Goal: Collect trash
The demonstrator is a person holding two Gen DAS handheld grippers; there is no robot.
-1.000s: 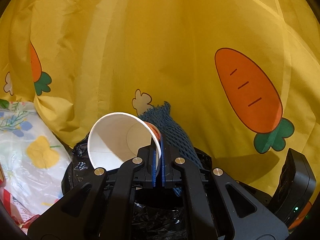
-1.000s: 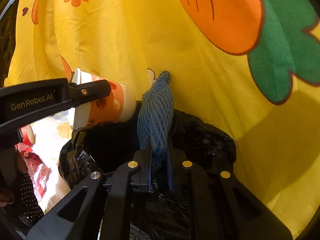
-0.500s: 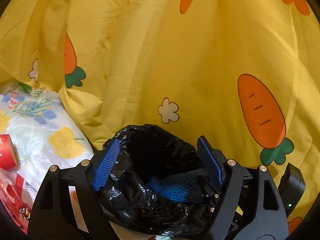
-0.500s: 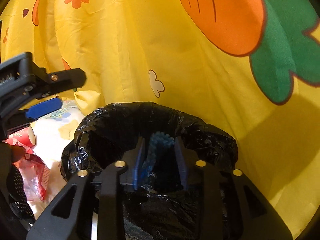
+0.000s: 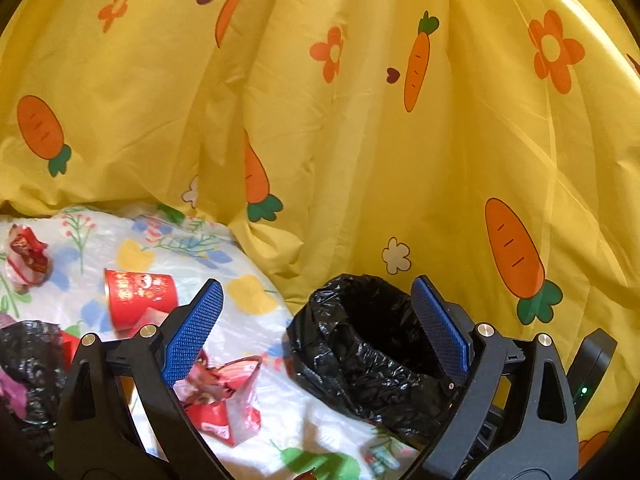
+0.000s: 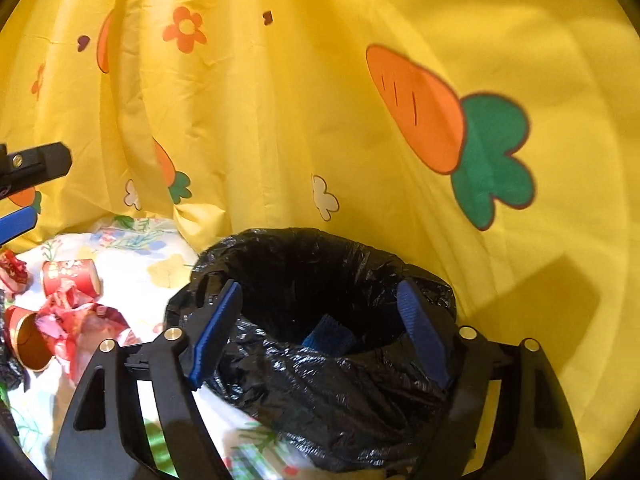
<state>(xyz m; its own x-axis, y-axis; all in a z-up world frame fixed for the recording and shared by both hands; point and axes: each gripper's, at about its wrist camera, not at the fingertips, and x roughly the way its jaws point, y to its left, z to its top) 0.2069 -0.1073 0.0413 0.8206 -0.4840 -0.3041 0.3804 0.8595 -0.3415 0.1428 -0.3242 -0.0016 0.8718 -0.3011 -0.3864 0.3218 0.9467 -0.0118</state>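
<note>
A bin lined with a black bag stands against the yellow cloth; a blue foam net lies inside it. My right gripper hovers just above the bin's near rim, jaws opening, nothing between the pads. My left gripper is to the left of the bin, jaws also opening and empty. Its fingertips show at the left edge of the right wrist view. On the table lie a red paper cup and a crumpled red wrapper.
A yellow carrot-print cloth hangs behind everything. The floral tablecloth holds more litter: another red wrapper at far left, a second tipped cup, and a black bag at the lower left.
Both grippers have opened. The paper cup and the blue foam net have left the jaws and dropped into the bin. The left gripper has swung left, bringing the littered table into view.
</note>
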